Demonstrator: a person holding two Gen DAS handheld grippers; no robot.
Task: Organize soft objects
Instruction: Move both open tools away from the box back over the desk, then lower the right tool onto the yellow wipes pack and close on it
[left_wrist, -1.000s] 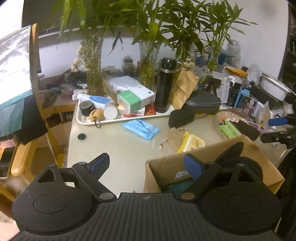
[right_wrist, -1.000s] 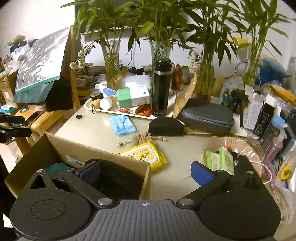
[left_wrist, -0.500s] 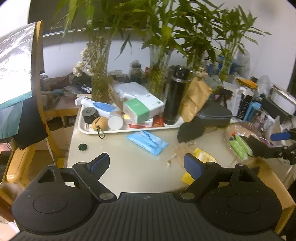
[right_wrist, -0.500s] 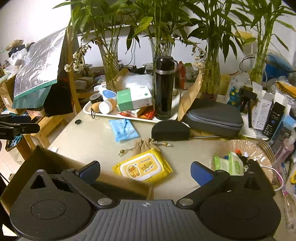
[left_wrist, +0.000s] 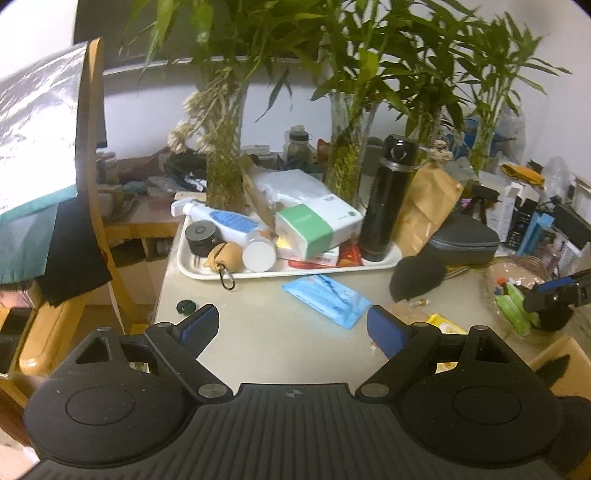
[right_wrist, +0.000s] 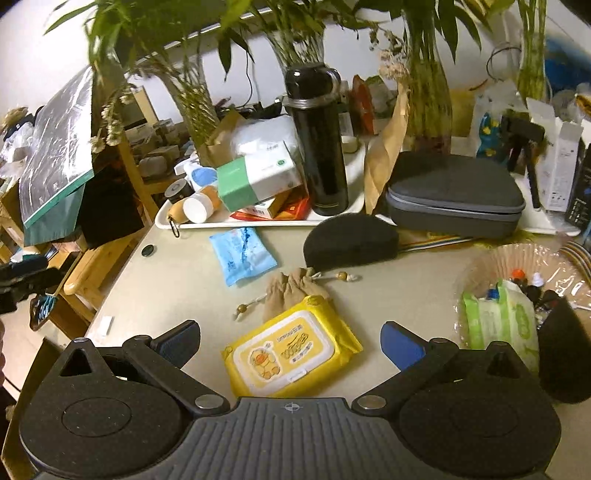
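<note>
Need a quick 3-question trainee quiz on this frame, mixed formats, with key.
1. True or false: the right tongs are shut on the yellow wipes pack.
2. Which lies nearest the blue tissue pack? A) tan drawstring pouch B) grey zip case C) green wipes pack
3. Fill in: the black flask stands on the white ____.

Key: 1 false, both tongs open and empty; 2 A; 3 tray.
</note>
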